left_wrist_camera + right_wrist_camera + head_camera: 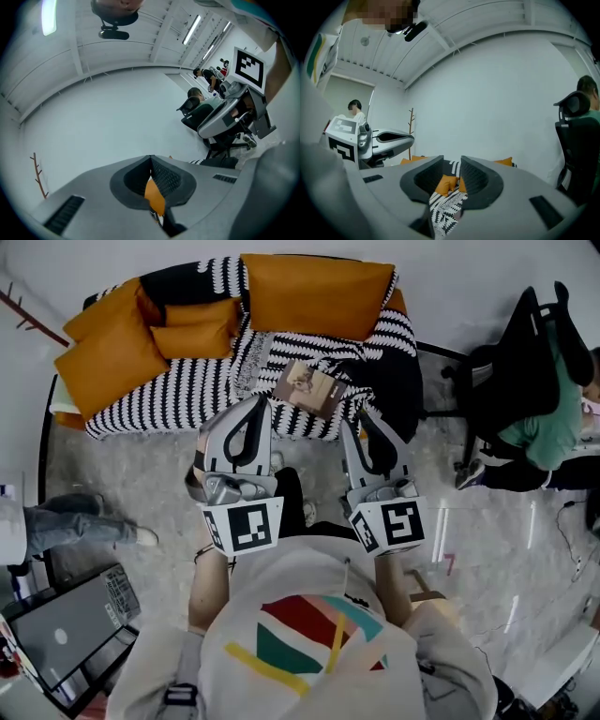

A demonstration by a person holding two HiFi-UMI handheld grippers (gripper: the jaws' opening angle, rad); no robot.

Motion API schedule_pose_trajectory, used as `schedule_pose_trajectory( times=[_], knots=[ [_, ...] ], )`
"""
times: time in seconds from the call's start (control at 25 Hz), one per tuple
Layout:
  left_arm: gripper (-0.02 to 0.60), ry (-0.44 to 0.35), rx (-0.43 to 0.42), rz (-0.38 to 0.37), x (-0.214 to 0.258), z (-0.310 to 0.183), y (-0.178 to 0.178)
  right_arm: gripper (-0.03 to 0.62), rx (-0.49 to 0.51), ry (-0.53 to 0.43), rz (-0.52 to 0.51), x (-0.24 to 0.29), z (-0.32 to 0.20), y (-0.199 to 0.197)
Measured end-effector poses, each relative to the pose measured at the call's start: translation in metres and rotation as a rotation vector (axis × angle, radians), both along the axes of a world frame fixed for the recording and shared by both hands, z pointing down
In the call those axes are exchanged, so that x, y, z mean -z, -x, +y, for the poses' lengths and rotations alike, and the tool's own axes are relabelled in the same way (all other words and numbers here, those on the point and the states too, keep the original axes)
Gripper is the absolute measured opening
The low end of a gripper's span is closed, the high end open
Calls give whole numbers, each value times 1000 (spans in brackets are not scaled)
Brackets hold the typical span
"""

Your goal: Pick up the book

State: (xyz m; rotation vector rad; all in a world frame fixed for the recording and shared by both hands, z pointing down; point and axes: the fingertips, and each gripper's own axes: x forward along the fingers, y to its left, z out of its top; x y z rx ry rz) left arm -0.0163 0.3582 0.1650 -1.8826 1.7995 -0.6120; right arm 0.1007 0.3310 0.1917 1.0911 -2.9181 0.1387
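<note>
The book (307,387), a thin one with a brownish cover, lies on the black-and-white striped sofa (187,390), near its front edge. Both grippers point level at the sofa, short of it and apart from the book. My left gripper (260,407) is just left of the book with its jaw tips together, and its own view (150,159) shows nothing held. My right gripper (366,420) is just right of the book. In its own view (457,161) a narrow gap stands between the tips, with nothing in it. Neither gripper view shows the book.
Orange cushions (314,292) line the sofa's back and left end. A person sits in a black office chair (525,362) at the right. Another person's legs (80,521) and an open laptop (66,629) are at the left. A bare branch-like stand (411,126) is by the wall.
</note>
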Motion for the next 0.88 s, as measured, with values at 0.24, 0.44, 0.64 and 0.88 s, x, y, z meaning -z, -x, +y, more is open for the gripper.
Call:
schedule_pose_trajectory(
  times=[0.24, 0.44, 0.64, 0.88],
  knots=[
    [8, 34, 5, 12, -19, -42, 23, 146, -54, 60, 16, -24, -41, 4],
    [8, 55, -32, 19, -38, -108, 41, 146, 43, 156, 65, -46, -92, 36],
    [8, 64, -72, 15, -49, -183, 65, 146, -29, 131, 109, -38, -161, 65],
    [8, 67, -148, 86, -45, -259, 83, 146, -97, 189, 126, -46, -234, 82]
  ],
)
